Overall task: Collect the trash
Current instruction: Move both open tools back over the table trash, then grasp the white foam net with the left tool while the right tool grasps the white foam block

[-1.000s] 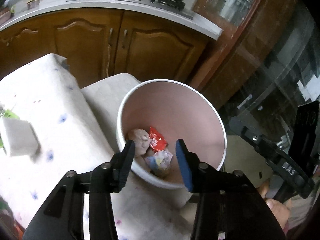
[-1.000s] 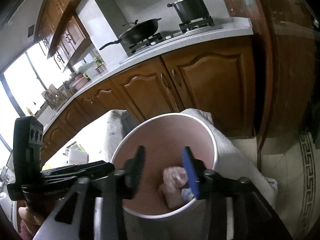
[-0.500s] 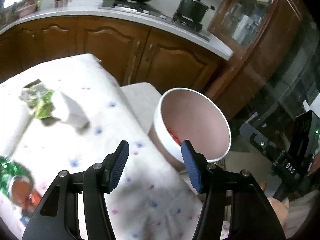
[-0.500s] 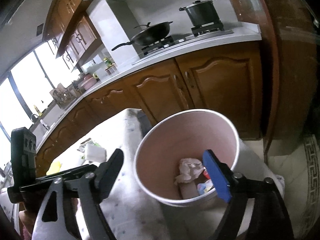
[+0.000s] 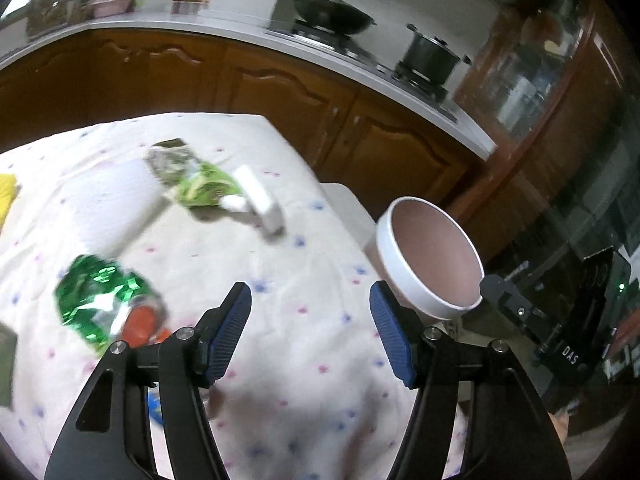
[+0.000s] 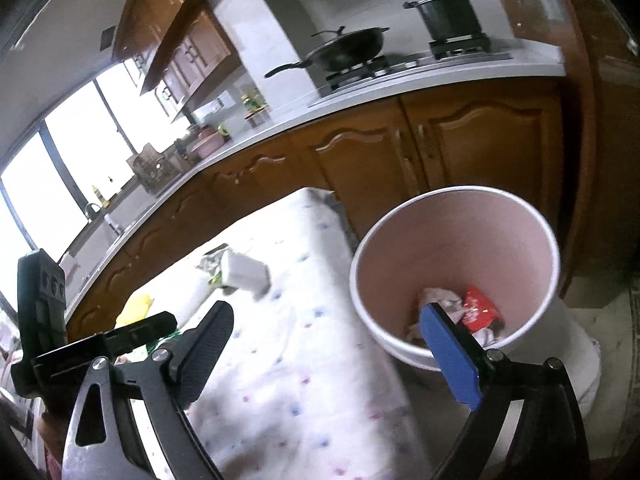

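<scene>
A white bin with a pink inside (image 5: 430, 304) (image 6: 456, 240) stands off the table's right edge and holds a red wrapper (image 6: 480, 312) and crumpled paper (image 6: 438, 298). On the dotted tablecloth lie a shiny green wrapper (image 5: 96, 304), a light green packet (image 5: 204, 188) and a small white box (image 5: 260, 200) (image 6: 244, 272). My left gripper (image 5: 310, 328) is open and empty above the cloth, left of the bin. My right gripper (image 6: 324, 356) is open wide and empty, its blue pad over the bin's near rim.
The table (image 5: 280, 272) is covered with a white cloth. A yellow object (image 5: 6, 196) (image 6: 136, 308) lies at its far left. Brown cabinets (image 5: 240, 92) and a counter with a wok (image 5: 332, 16) and pot (image 5: 432, 56) stand behind. A glass cabinet (image 5: 560, 80) is at right.
Both grippers have pulled back from over the bin and swung left toward the table. The right gripper has opened wider. More trash on the cloth has come into view.
</scene>
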`<state>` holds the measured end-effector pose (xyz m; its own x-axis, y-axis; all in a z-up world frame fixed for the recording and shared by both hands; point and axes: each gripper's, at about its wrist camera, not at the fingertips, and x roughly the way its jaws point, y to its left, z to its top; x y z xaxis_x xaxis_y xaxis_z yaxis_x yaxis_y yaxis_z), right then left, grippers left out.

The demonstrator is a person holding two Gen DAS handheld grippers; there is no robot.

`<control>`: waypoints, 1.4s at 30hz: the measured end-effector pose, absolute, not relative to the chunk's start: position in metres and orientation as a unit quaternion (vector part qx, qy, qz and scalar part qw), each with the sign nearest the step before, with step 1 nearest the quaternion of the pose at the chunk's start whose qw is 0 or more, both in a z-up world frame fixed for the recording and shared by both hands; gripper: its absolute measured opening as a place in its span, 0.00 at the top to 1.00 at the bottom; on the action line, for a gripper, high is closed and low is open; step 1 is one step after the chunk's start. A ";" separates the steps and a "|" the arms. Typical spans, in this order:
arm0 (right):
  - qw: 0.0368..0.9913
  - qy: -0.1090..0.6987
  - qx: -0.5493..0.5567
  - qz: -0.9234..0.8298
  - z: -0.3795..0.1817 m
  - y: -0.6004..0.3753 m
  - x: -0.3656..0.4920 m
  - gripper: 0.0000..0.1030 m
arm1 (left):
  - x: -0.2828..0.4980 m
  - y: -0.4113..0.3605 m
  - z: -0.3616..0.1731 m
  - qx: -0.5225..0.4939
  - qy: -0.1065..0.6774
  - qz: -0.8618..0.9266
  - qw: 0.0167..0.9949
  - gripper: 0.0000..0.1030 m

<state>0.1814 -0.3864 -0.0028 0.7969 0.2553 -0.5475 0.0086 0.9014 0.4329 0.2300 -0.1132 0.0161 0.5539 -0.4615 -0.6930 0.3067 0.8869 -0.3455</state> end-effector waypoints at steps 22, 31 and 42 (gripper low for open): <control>0.922 0.321 0.169 0.134 0.002 -0.298 0.196 0.07 | 0.222 -0.013 0.010 -0.138 0.408 -0.144 0.891 0.36; 0.925 0.323 0.135 0.151 0.000 -0.275 0.212 0.07 | 0.235 0.011 0.007 -0.147 0.409 -0.122 0.892 0.33; 0.924 0.330 0.112 0.158 -0.005 -0.261 0.244 0.07 | 0.279 0.029 -0.002 -0.154 0.425 -0.101 0.886 0.33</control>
<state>0.2444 -0.2610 -0.0055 0.7321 0.3663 -0.5743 -0.2186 0.9248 0.3113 0.2789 0.0292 -0.0017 0.6188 -0.3106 -0.7215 0.0492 0.9320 -0.3590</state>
